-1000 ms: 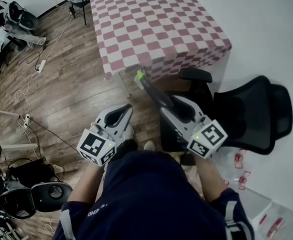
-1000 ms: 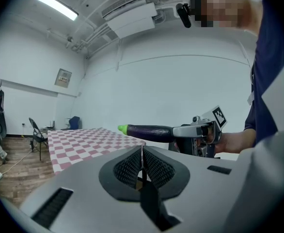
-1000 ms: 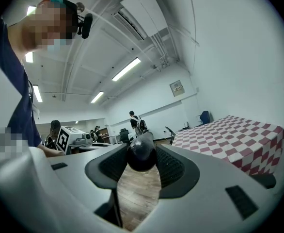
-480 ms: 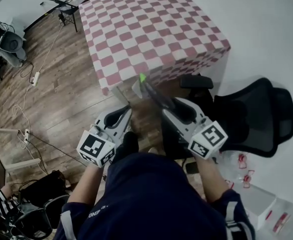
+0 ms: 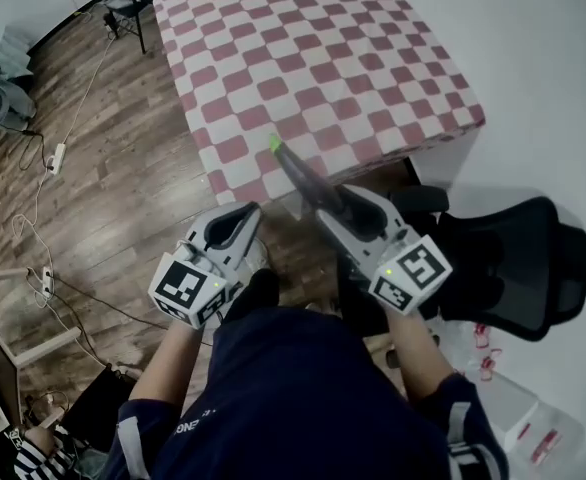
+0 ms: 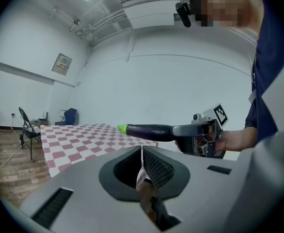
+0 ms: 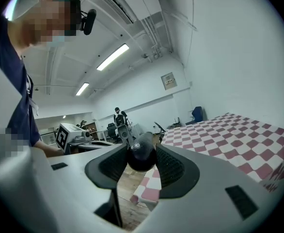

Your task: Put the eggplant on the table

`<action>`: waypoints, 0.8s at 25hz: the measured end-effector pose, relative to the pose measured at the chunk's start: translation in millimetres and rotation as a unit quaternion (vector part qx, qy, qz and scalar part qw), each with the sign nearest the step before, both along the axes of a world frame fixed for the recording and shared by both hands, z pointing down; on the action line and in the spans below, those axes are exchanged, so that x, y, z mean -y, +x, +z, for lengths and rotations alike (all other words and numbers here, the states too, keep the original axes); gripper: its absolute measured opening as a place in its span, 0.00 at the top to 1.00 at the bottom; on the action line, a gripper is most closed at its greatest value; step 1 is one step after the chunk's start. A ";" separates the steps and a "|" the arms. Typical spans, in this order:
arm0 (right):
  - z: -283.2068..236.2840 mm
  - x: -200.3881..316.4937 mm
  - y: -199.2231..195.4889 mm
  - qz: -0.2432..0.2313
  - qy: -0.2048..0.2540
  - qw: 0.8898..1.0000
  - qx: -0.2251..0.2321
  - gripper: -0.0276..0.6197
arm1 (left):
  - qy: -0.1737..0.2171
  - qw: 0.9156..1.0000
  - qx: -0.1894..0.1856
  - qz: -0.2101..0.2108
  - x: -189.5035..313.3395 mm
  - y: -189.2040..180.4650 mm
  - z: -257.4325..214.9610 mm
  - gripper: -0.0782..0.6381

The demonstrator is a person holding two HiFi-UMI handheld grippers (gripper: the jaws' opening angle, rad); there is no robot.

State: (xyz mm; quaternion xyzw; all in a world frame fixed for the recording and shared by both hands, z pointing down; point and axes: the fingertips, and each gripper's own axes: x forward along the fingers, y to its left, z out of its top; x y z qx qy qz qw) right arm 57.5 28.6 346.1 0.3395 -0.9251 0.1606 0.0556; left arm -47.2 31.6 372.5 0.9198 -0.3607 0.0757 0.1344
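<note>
A slim, glossy, dark purple eggplant (image 5: 301, 180) with a bright green tip is clamped by its blunt end between the jaws of the right gripper (image 5: 335, 204). Its long axis is aligned with that gripper and is seen roughly level from the left gripper view. The green tip is pointed forward, away from the person, toward the table (image 5: 313, 58). In the head view the tip is seen over the near edge of the red-and-white checked cloth, and the eggplant is held in the air. The jaws of the left gripper (image 5: 235, 226) are pressed together with nothing between them, and it is held beside the right one.
</note>
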 end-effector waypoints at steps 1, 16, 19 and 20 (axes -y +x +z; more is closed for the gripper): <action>0.8 11.9 -8.0 0.001 -0.002 1.000 -0.003 0.66 | 0.001 1.000 0.000 0.001 12.0 -8.9 1.0 0.85; 24.9 87.9 -76.0 0.018 -0.011 0.999 -0.040 0.66 | 0.006 1.000 -0.003 0.002 89.6 -83.5 19.1 0.85; 18.0 121.7 -89.9 0.011 -0.021 0.999 -0.047 0.66 | 0.001 1.000 -0.005 -0.004 121.8 -96.3 9.9 0.85; 16.2 131.7 -93.9 0.008 -0.024 0.999 -0.048 0.66 | -0.004 1.000 -0.006 -0.007 131.3 -99.9 7.9 0.85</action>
